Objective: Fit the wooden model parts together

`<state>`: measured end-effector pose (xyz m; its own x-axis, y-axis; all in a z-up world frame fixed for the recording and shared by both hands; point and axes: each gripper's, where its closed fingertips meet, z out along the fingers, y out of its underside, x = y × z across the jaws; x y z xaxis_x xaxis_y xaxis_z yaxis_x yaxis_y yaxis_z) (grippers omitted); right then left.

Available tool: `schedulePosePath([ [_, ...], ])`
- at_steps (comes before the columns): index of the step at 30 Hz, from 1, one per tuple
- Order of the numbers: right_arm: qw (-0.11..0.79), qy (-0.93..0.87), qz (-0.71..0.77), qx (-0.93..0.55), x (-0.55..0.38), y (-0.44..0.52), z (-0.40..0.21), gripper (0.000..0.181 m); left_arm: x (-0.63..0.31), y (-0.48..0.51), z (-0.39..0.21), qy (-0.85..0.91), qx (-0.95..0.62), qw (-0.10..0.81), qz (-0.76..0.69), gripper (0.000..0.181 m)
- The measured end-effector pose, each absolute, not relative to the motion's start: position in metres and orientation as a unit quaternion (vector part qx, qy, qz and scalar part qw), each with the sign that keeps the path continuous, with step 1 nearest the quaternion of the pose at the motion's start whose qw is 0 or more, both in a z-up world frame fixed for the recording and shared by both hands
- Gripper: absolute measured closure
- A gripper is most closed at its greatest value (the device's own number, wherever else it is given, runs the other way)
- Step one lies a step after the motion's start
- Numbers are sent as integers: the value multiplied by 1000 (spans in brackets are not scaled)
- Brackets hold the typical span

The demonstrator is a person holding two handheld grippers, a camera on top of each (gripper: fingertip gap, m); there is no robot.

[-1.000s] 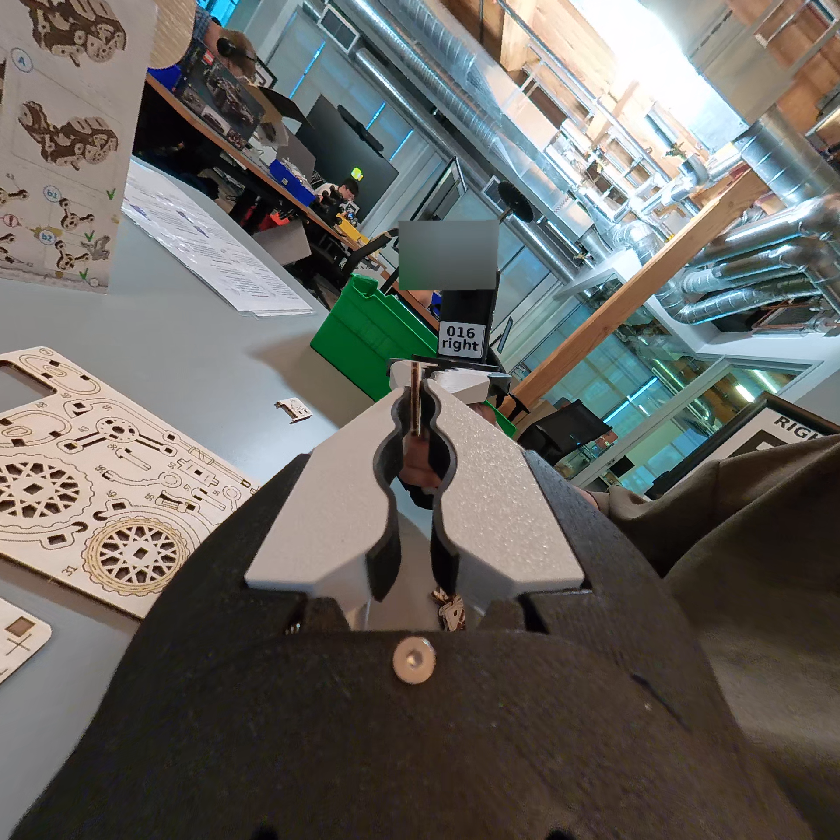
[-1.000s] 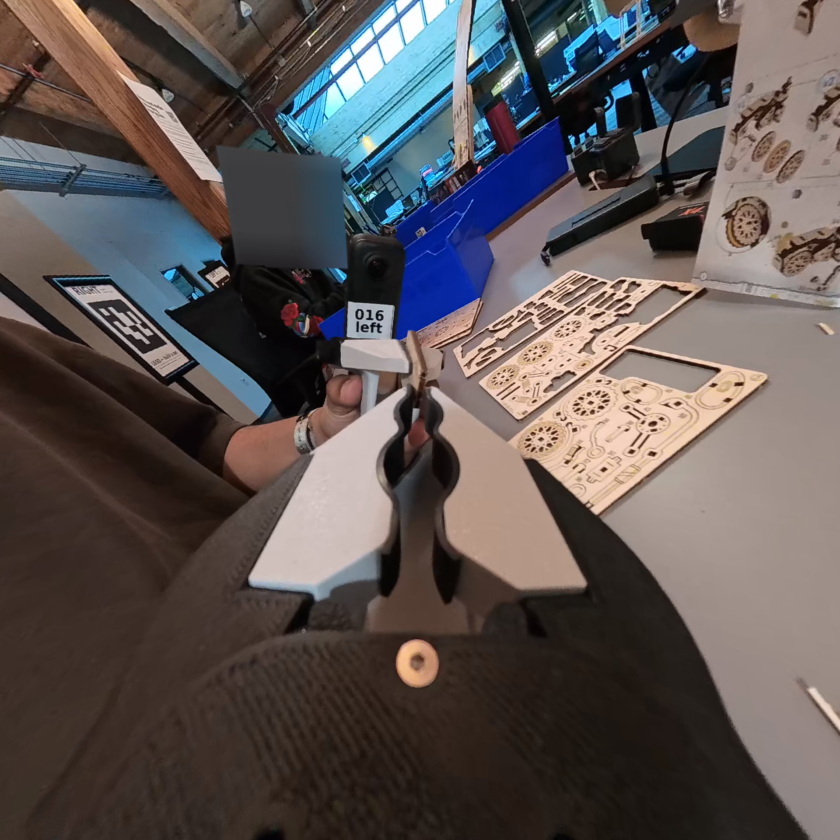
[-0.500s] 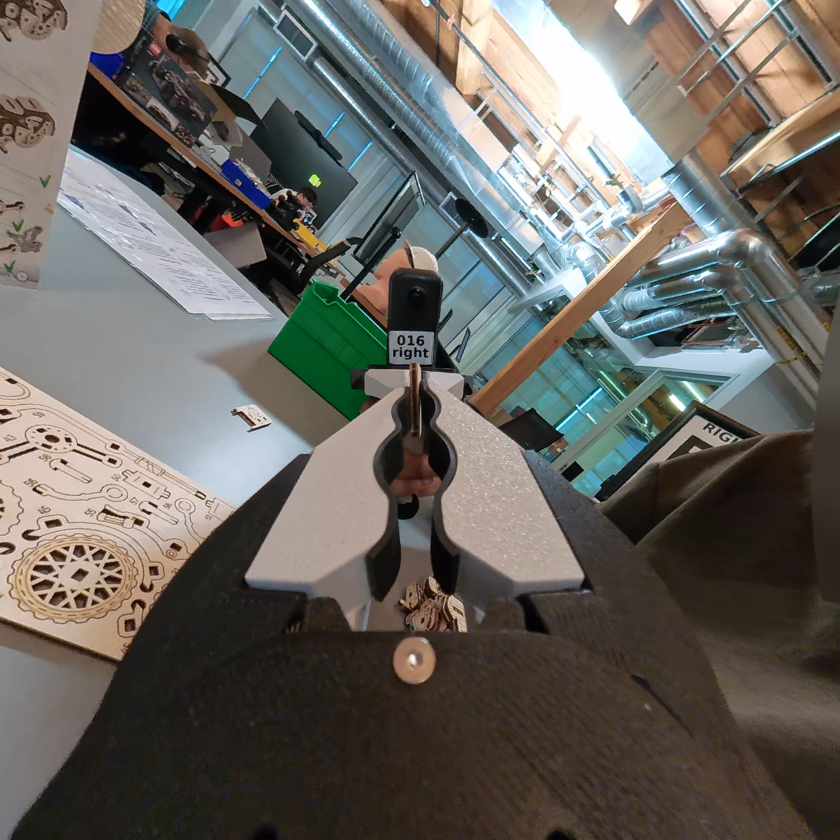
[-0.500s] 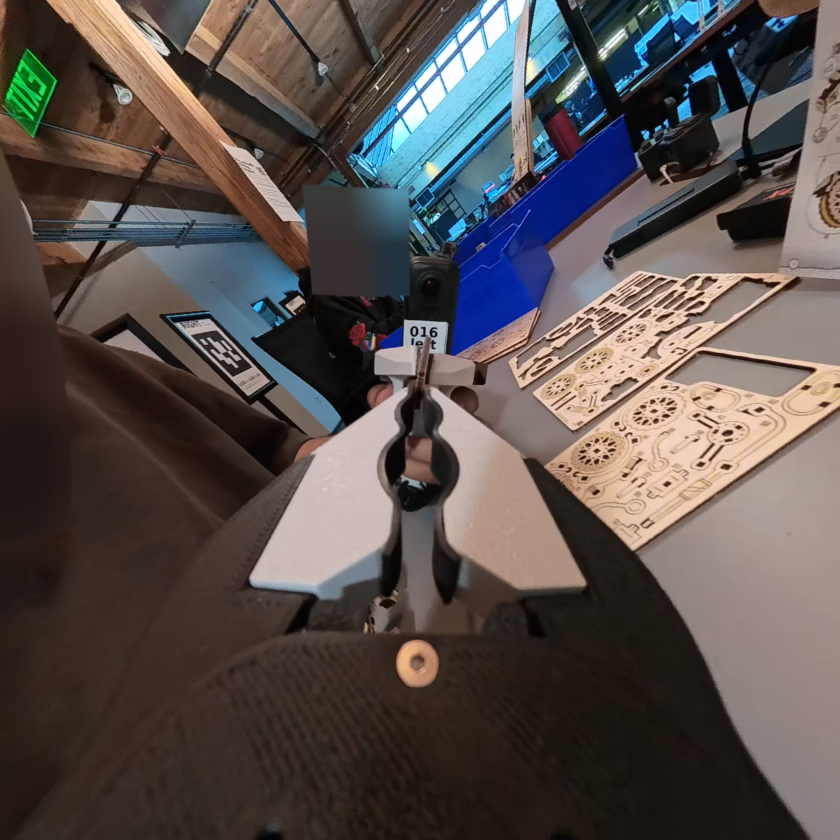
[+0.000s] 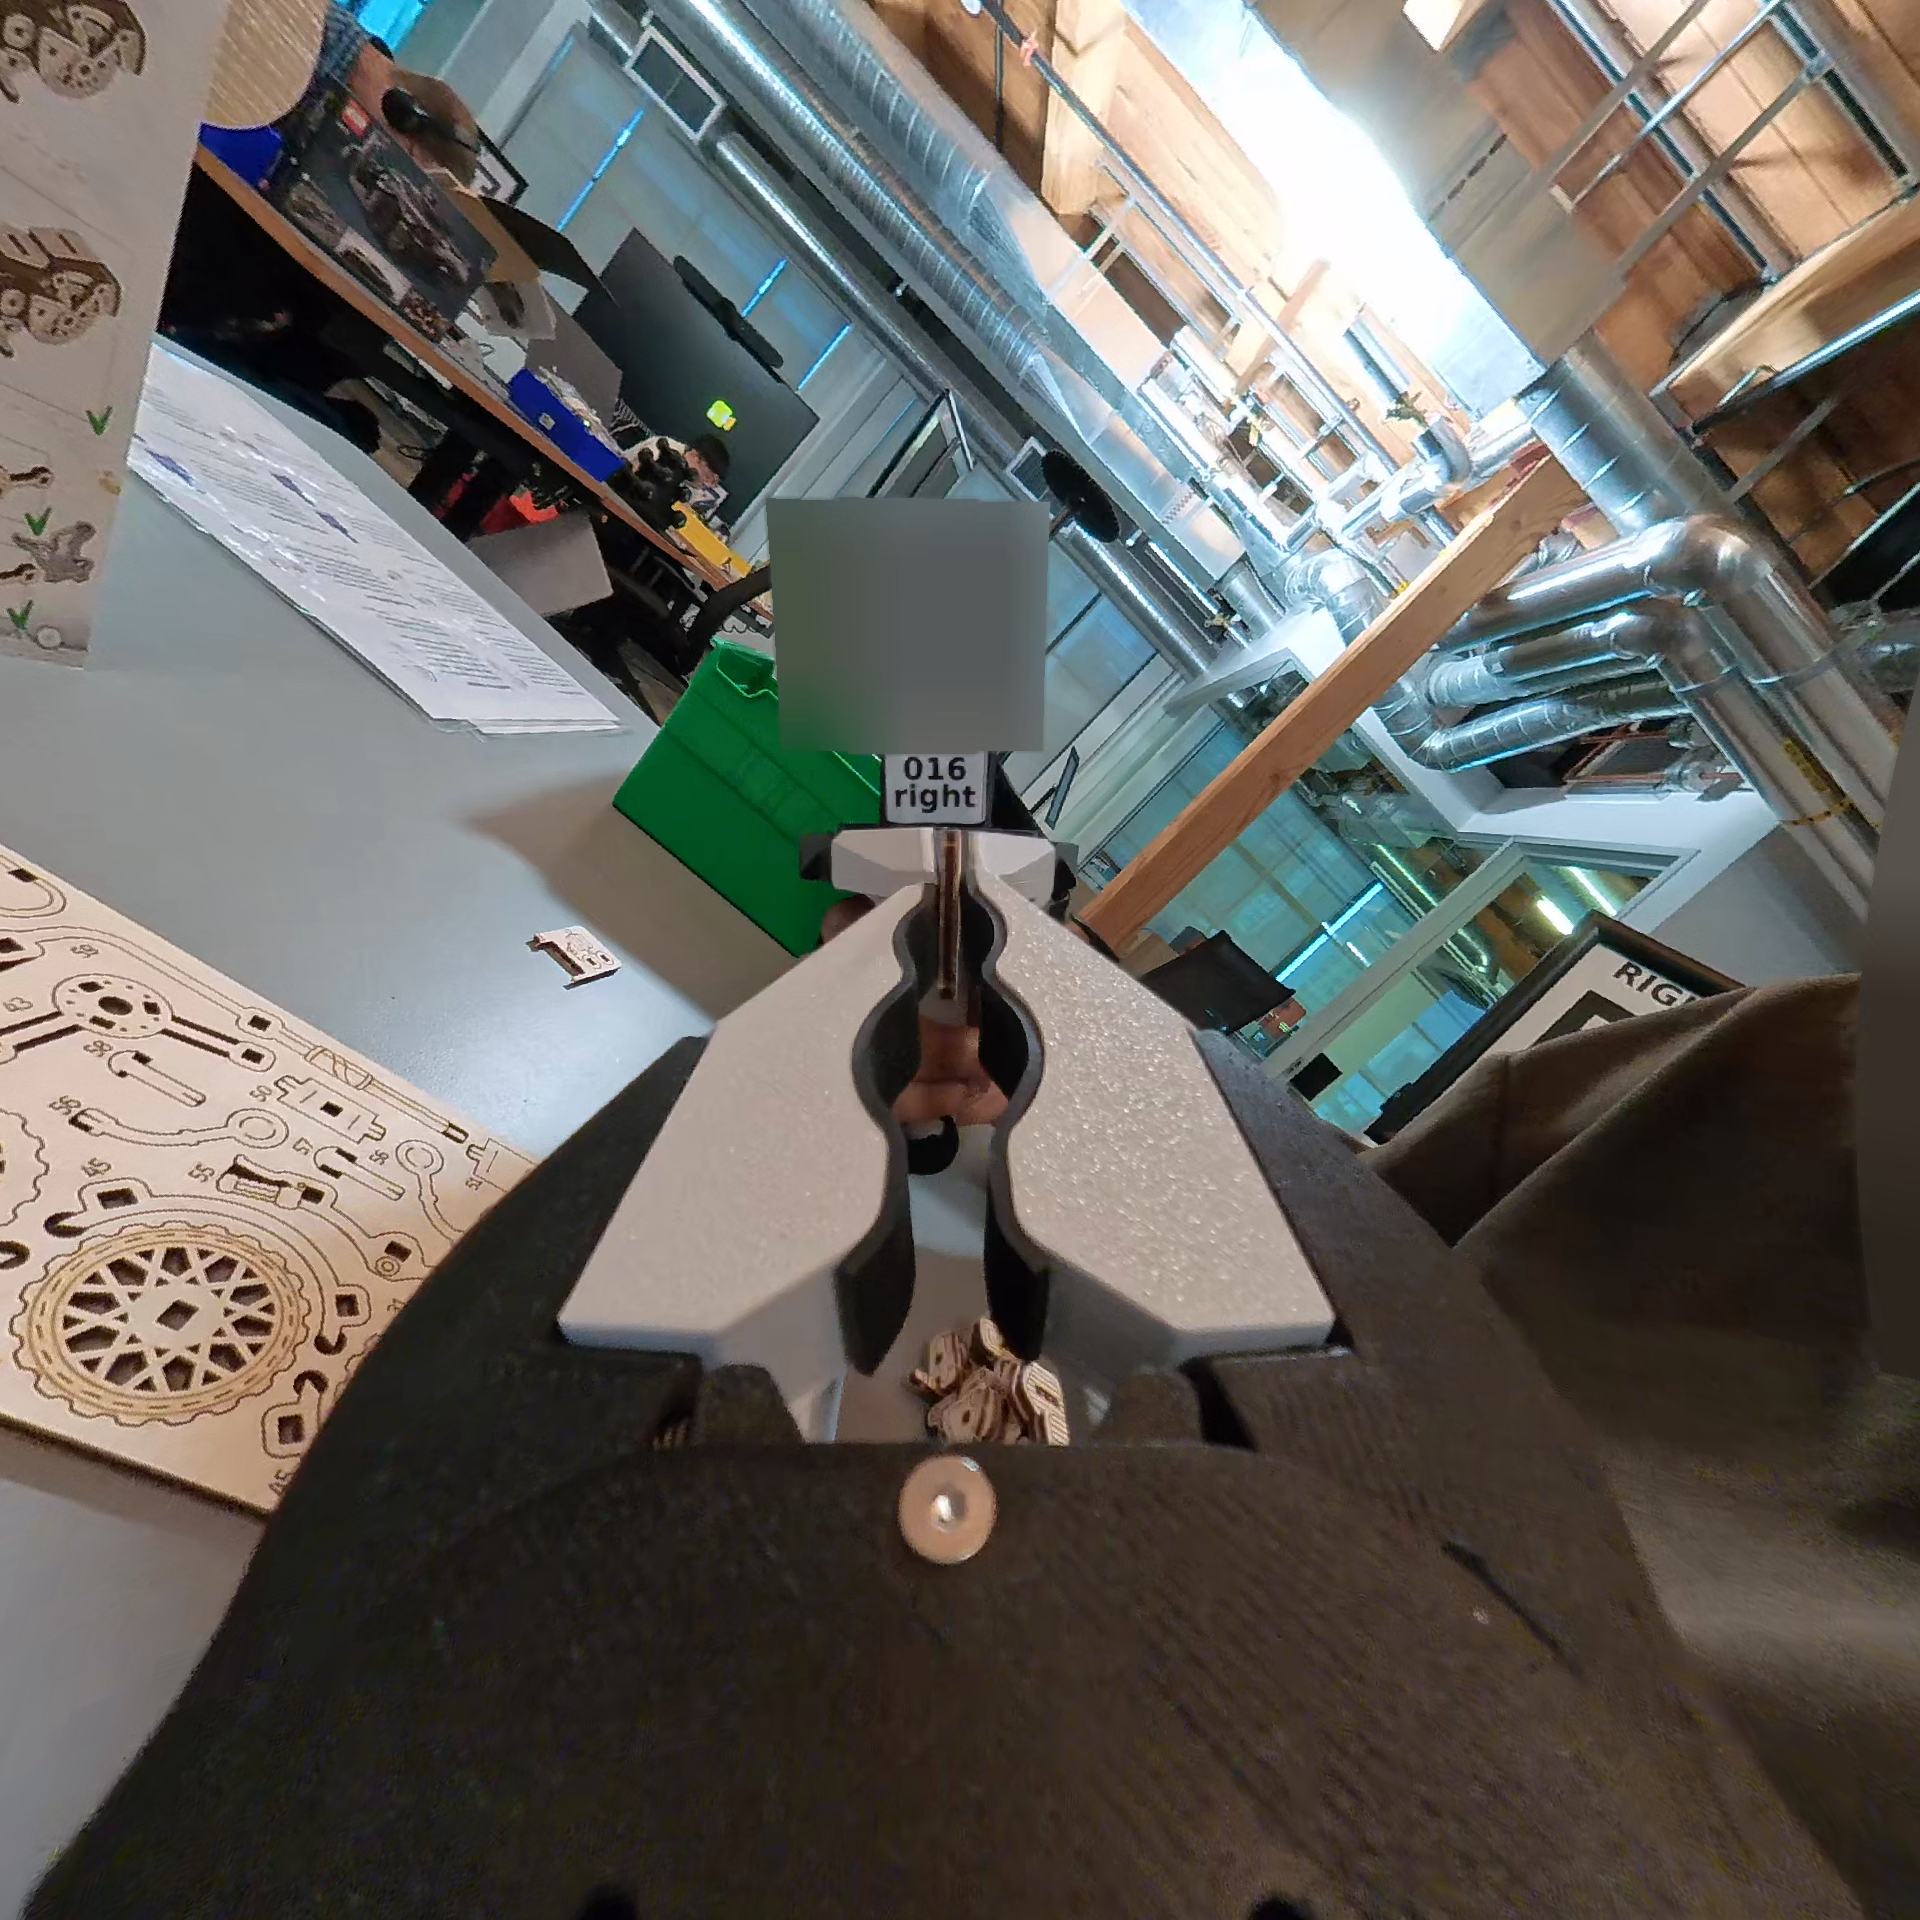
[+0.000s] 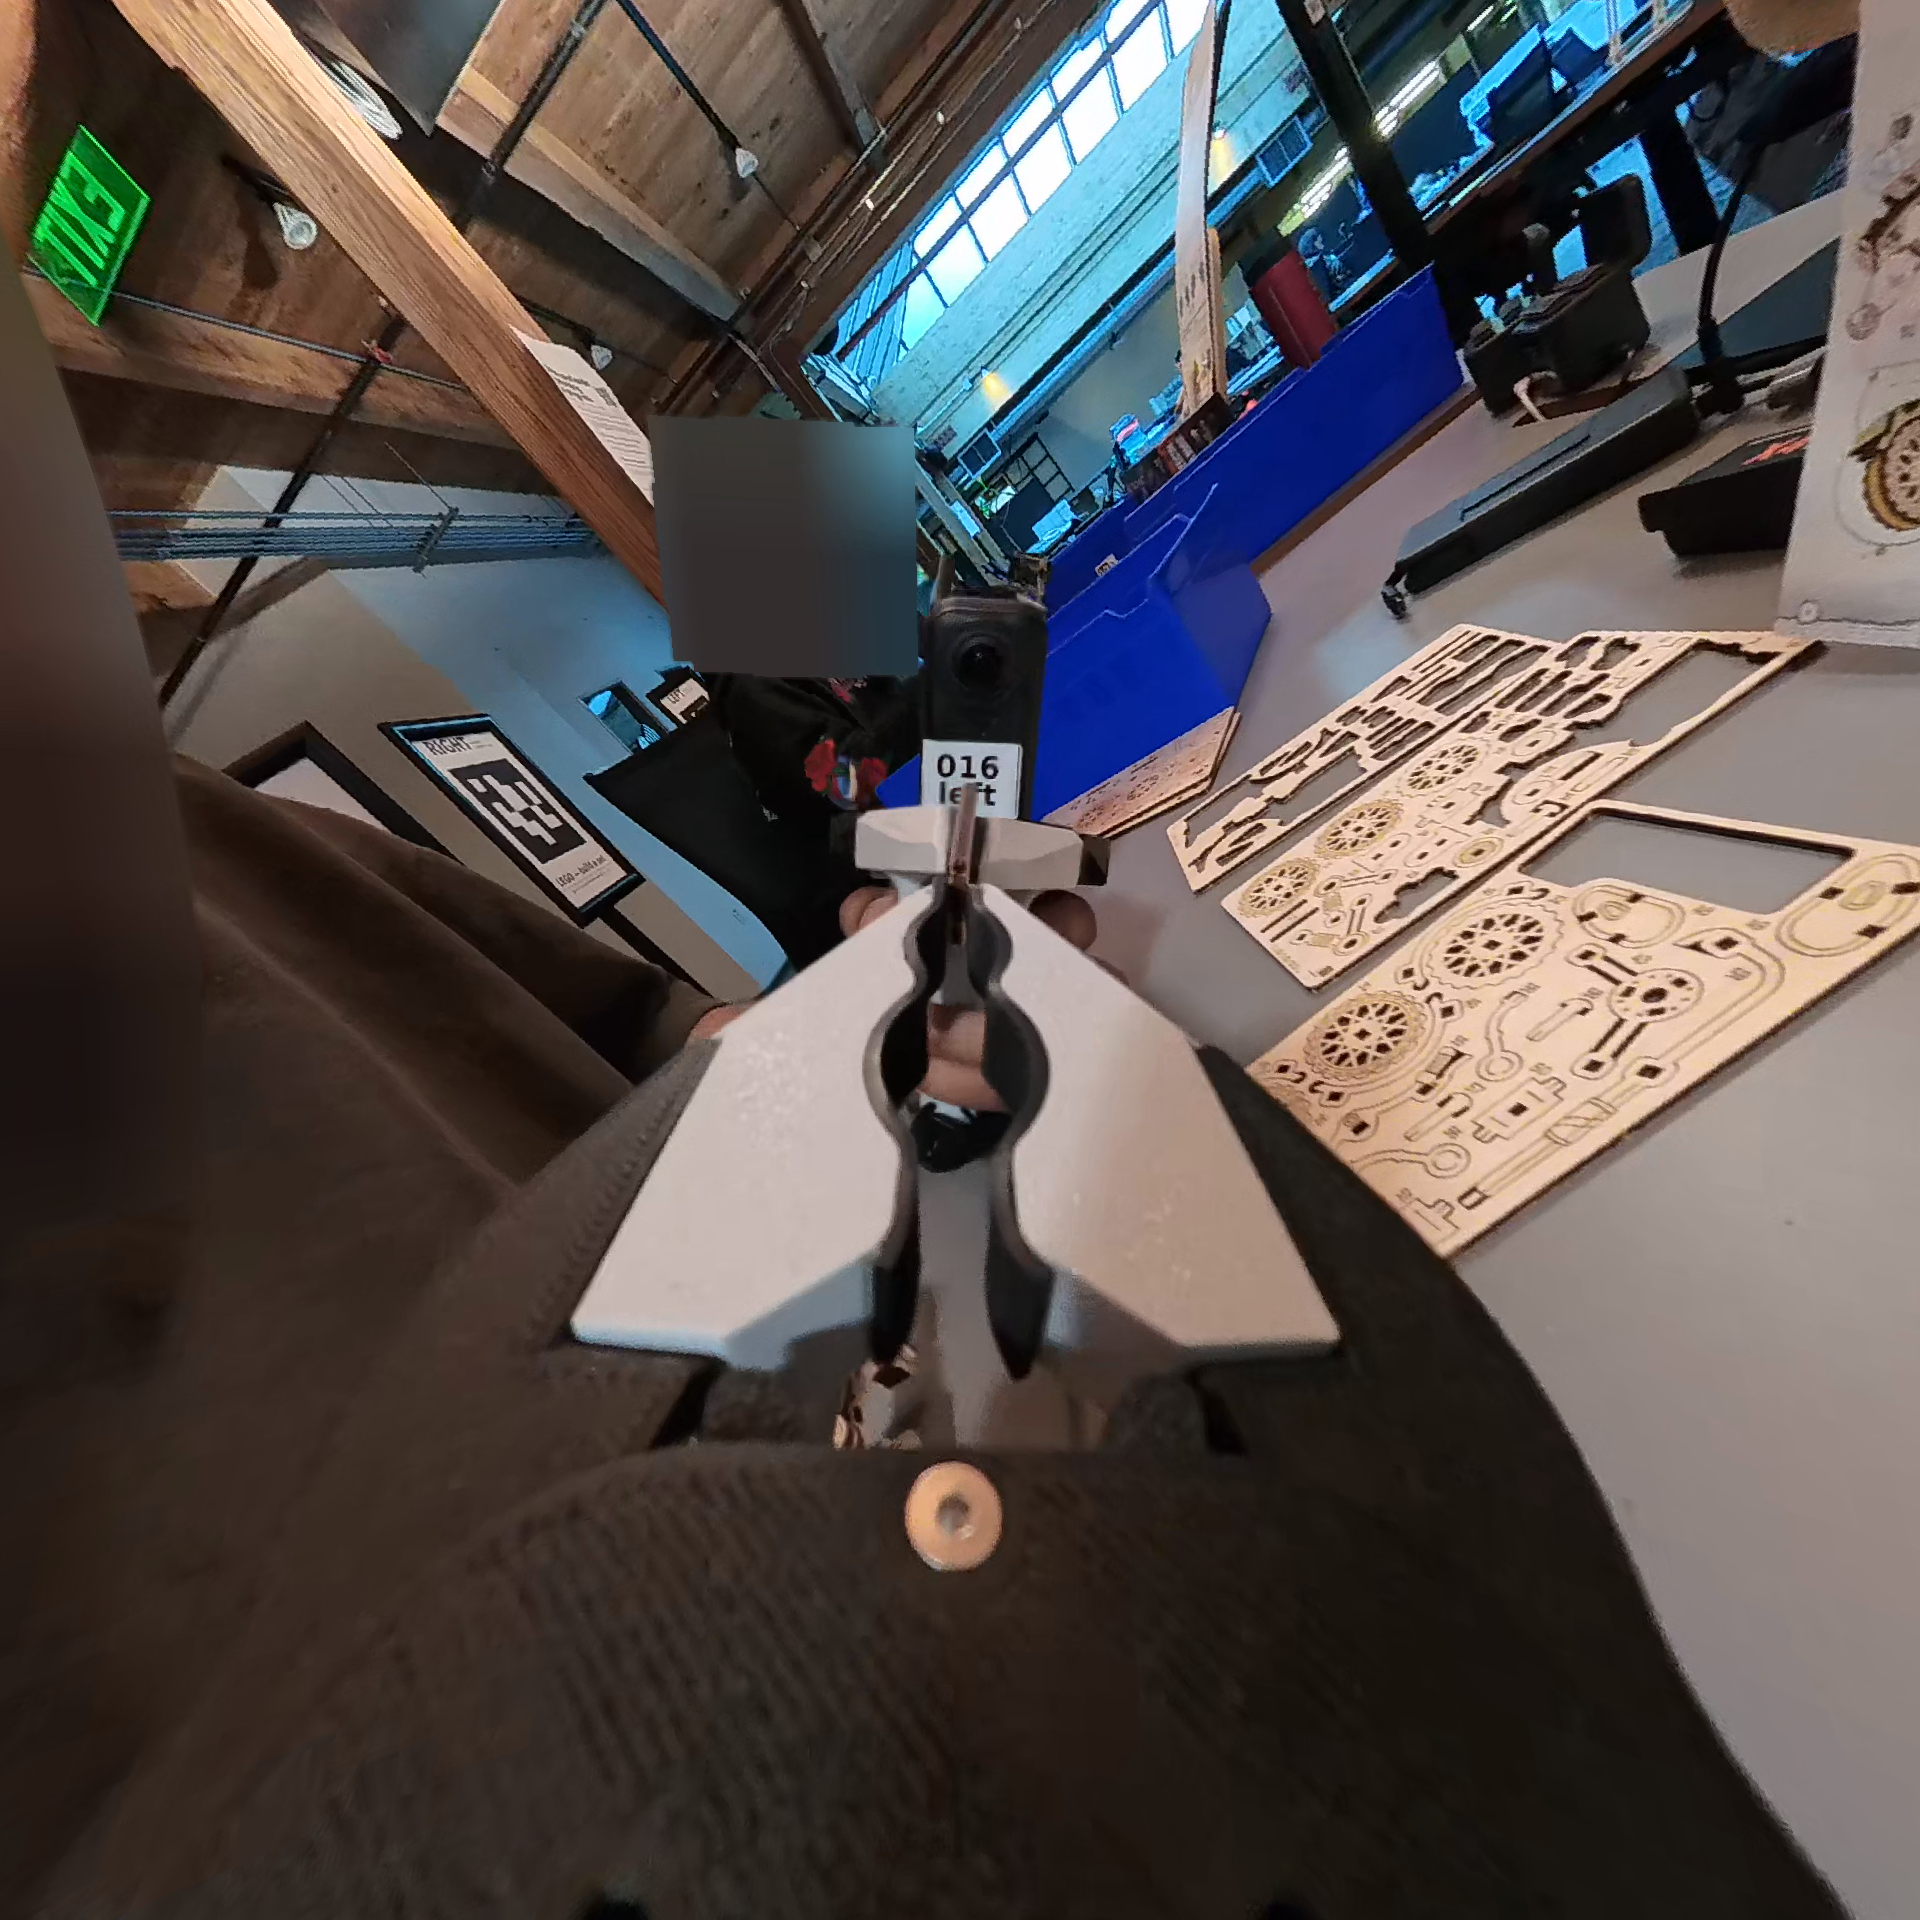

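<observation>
In the left wrist view my left gripper is shut on a thin wooden part, seen edge-on between the tips. My right gripper faces it tip to tip, held up above the grey table. In the right wrist view my right gripper is shut on a thin wooden part, and my left gripper meets it head-on. Whether the two parts are joined is hidden by the fingers. A small pile of loose wooden parts lies on the table below.
Laser-cut wooden sheets lie flat on the table. A small loose piece lies apart. There are an upright instruction sheet, papers, a green bin, blue bins and black devices. Only a small space, under 4 cm, lies between the two pairs of fingers.
The two grippers have lined up straight, tip to tip, and drawn closer together. Both stay shut on their wooden parts.
</observation>
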<state>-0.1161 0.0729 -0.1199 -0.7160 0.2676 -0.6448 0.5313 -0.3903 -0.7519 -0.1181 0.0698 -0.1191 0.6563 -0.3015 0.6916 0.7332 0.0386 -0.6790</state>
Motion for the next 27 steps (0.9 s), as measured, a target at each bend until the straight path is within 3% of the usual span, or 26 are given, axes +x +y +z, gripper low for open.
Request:
schedulePosePath([
  [3,84,542,-749,372,-118,75,-120,181,-115,73,-125,-183,-604,690,-355,170],
  [6,90,541,-746,377,-119,76,-121,181,-111,76,-128,-168,-623,687,-335,181],
  [27,163,520,-758,358,-108,69,-109,181,-106,69,-111,-176,-552,682,-446,181],
])
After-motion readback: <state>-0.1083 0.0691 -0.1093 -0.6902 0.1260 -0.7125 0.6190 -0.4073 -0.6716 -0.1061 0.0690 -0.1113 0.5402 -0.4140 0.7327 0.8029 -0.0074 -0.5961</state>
